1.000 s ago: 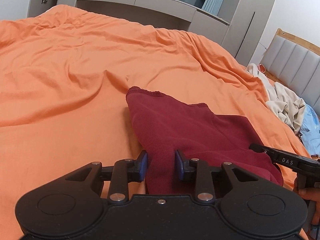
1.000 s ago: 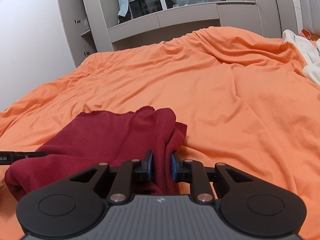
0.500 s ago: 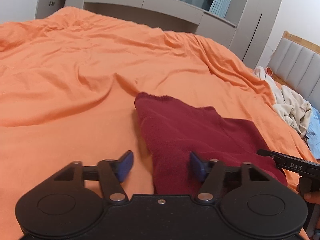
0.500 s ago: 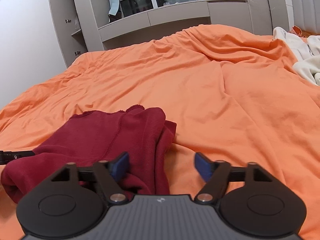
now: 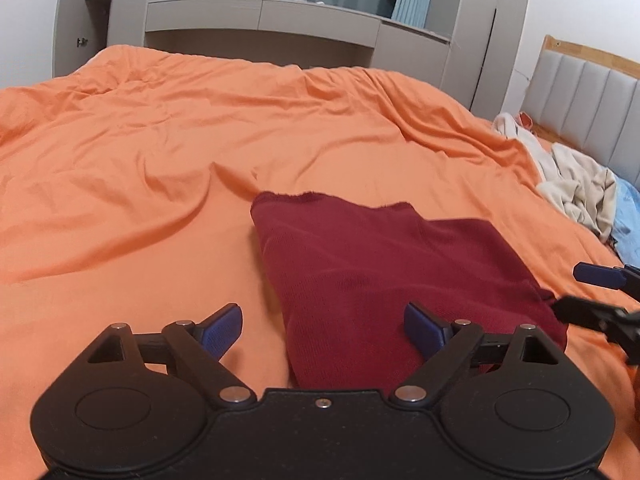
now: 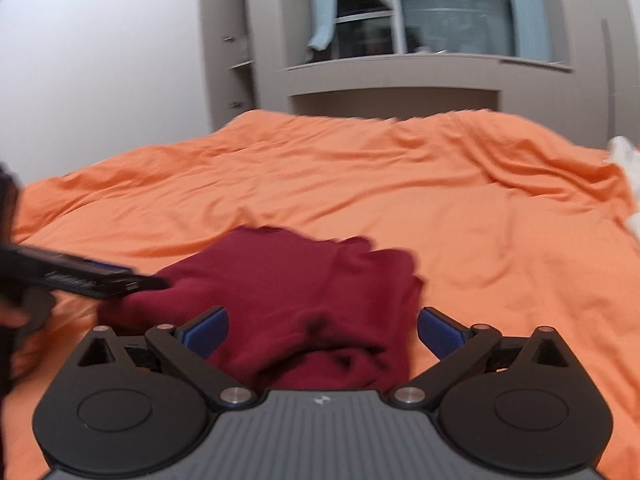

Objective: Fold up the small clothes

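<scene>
A dark red garment (image 5: 384, 276) lies folded in a heap on the orange bedspread (image 5: 160, 168). My left gripper (image 5: 324, 330) hovers at its near edge, jaws still opening, blue pads wide apart and clear of the cloth. The same dark red garment (image 6: 304, 292) fills the lower middle of the right wrist view, which is blurred. There my right gripper (image 6: 322, 330) stands over its near end with jaws still opening, pads off the fabric. Each gripper shows at the other view's side: the right gripper (image 5: 592, 296) and the left gripper (image 6: 84, 278).
A pile of cream and light blue clothes (image 5: 584, 196) lies at the bed's right side by a grey padded headboard (image 5: 588, 92). Grey cabinets (image 5: 264, 20) and a window stand behind the bed. The orange bedspread (image 6: 480, 232) spreads wrinkled beyond the garment.
Both grippers opened wide and let go of the red garment, which now rests on the bed. The right gripper drew back and rose a little, and its view tilted upward.
</scene>
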`<state>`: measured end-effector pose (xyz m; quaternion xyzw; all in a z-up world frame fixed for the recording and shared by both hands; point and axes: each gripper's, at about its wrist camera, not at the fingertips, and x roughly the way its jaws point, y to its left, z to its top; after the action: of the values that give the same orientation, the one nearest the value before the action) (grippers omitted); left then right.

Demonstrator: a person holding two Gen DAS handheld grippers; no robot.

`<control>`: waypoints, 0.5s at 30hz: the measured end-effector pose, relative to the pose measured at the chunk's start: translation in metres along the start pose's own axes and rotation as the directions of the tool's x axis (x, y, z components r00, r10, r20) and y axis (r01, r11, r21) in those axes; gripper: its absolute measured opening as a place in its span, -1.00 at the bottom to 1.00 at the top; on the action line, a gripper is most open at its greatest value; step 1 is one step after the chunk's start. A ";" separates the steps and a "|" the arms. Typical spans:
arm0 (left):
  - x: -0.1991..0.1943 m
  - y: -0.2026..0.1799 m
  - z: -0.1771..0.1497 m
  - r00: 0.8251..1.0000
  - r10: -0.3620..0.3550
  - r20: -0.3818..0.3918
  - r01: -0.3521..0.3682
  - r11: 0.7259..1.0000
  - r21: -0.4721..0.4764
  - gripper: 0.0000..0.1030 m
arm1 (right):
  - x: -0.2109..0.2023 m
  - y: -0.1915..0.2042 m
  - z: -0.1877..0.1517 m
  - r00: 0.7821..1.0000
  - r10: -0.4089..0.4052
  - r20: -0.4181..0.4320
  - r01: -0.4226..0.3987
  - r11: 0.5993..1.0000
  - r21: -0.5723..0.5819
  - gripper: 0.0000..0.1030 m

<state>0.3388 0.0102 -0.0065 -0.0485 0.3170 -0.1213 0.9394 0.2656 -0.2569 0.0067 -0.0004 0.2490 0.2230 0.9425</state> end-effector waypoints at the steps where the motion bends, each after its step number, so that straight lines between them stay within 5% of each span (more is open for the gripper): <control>1: 0.001 0.000 -0.001 1.000 0.000 -0.006 0.000 1.000 0.003 0.74 | 0.000 0.004 -0.002 1.000 0.015 -0.016 -0.015 1.000 -0.010 0.99; 7: 0.001 -0.002 -0.007 1.000 0.014 -0.025 -0.013 0.999 0.039 0.76 | 0.011 0.016 -0.016 0.992 -0.091 -0.086 0.086 0.994 -0.062 0.99; 15: -0.003 -0.007 -0.009 0.999 0.048 -0.008 -0.047 0.996 0.071 0.83 | 0.005 0.013 -0.022 0.991 -0.107 -0.081 0.105 0.994 -0.032 1.00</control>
<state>0.3290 0.0038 -0.0108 -0.0070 0.3181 -0.1102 0.9416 0.2537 -0.2454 -0.0130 -0.0357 0.2844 0.1756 0.9418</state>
